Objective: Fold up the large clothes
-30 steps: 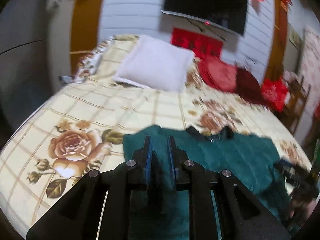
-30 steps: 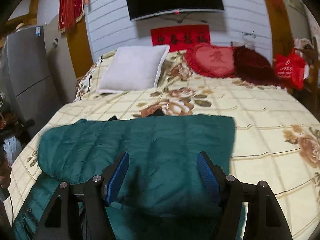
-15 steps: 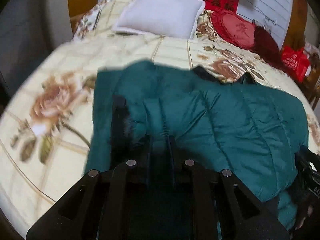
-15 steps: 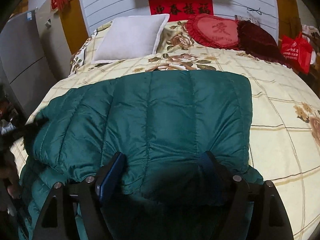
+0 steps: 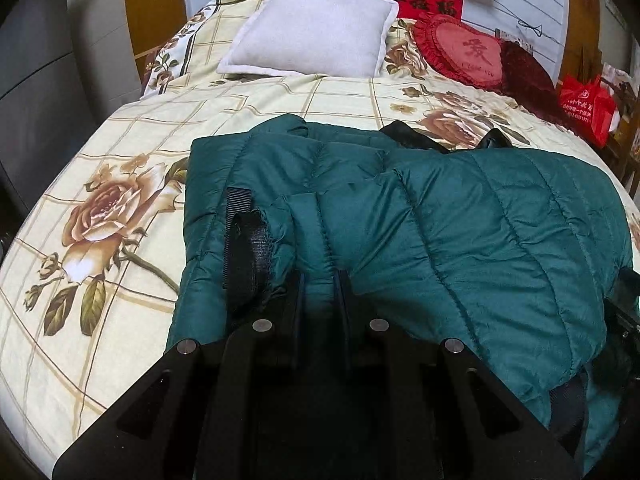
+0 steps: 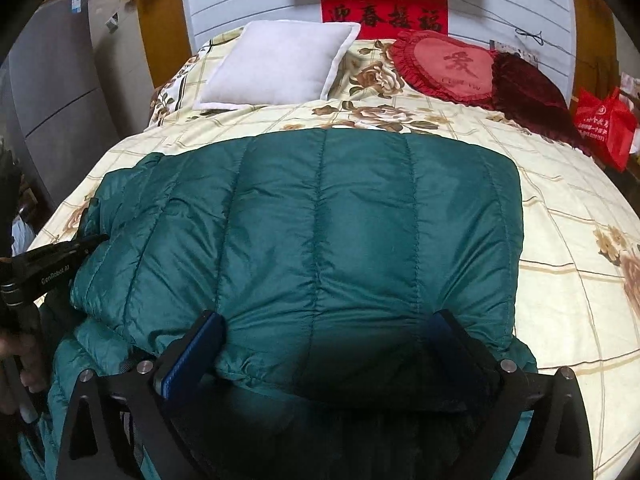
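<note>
Both grippers are coming down onto the bed since the earlier frames: the folded half of the green jacket (image 6: 320,240) is now lying flat on the lower half instead of hanging in the air. Jacket is sitting mid-bed on the floral bedspread (image 5: 120,140), hem toward the camera, black collar lining peeking out at the far edge.

Left gripper (image 5: 320,292) is staying nearly closed, pinching a fold of jacket fabric next to the black cuff strap (image 5: 240,248). Right gripper (image 6: 324,344) is opening its jaws; the jacket's near edge is lying between them, but the pads look clear of it, so I'm reading that as a release.

Doing this step well, my take:
- Left side should let go only once the layer is settled, or it's dragging the fold askew.
- Sleeve by the strap is looking bunched and wants flattening before the next fold.
- Padded fabric is springing back, so press the crease down.
- Top edge is sitting roughly aligned on the right; left side is looking offset.

Count: one jacket, two grippers, one white pillow (image 6: 280,64), one red heart cushion (image 6: 452,68), one dark red cushion (image 6: 528,92), one red bag (image 6: 604,124).
</note>
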Motion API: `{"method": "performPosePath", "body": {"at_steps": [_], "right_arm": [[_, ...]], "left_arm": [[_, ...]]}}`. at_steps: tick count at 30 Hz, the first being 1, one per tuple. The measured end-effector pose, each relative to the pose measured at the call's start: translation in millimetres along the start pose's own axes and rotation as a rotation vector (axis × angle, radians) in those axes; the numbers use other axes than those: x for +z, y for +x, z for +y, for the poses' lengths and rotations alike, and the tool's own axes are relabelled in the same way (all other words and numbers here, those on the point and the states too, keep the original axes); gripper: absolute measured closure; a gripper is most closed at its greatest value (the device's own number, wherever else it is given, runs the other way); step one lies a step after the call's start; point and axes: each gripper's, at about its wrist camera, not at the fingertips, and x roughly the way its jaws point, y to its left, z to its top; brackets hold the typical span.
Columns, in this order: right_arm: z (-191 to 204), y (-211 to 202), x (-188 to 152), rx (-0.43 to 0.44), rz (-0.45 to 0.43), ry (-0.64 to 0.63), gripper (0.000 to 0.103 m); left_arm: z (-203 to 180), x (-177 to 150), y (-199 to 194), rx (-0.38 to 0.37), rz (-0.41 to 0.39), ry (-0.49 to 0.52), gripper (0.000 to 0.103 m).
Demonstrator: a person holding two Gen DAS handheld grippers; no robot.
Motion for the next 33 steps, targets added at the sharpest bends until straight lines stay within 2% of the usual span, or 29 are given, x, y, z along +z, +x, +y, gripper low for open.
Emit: {"method": "performPosePath", "body": {"at_steps": [6, 9, 10, 12, 14, 16, 19, 21, 22, 23, 28, 30, 33], "right_arm": [[5, -2, 2, -0.005, -0.003, -0.018, 0.001], [4, -21, 14, 0.004, -0.097, 0.018, 0.001], [-1, -30, 24, 0.002, -0.156, 0.055, 0.001], [-10, -33, 43, -0.008, -0.210, 0.113, 0.001], [-21, -25, 61, -0.029, -0.199, 0.160, 0.001], [-33, -6, 78, -0.055, -0.147, 0.185, 0.001], [-48, 33, 91, -0.035, 0.009, 0.206, 0.002], [-54, 55, 89, -0.069, 0.081, 0.178, 0.002], [-56, 72, 84, -0.075, 0.152, 0.154, 0.002], [-57, 78, 81, -0.076, 0.173, 0.141, 0.002], [-55, 75, 83, -0.112, 0.185, 0.116, 0.003], [-50, 52, 86, -0.127, 0.130, 0.111, 0.005], [-31, -3, 77, -0.089, 0.004, 0.103, 0.005]], "left_arm": [[1, 0, 0, -0.002, 0.000, -0.005, 0.088], [-2, -1, -1, 0.002, -0.001, -0.003, 0.088], [-1, -1, -2, 0.002, -0.002, -0.003, 0.088], [-1, -1, -2, -0.001, -0.002, -0.006, 0.088], [-1, -1, -1, 0.000, -0.002, -0.006, 0.088], [-1, -1, -1, 0.002, -0.003, -0.005, 0.088], [1, -1, -2, -0.003, -0.003, -0.008, 0.088], [1, -1, -2, -0.004, -0.004, -0.009, 0.088], [1, -1, -2, -0.005, -0.004, -0.009, 0.088], [1, 0, -2, -0.005, -0.004, -0.009, 0.088], [4, 0, -4, -0.012, -0.011, -0.021, 0.088], [5, 0, -4, -0.020, -0.015, -0.027, 0.088], [7, 0, -6, -0.032, -0.019, -0.038, 0.088]]}}
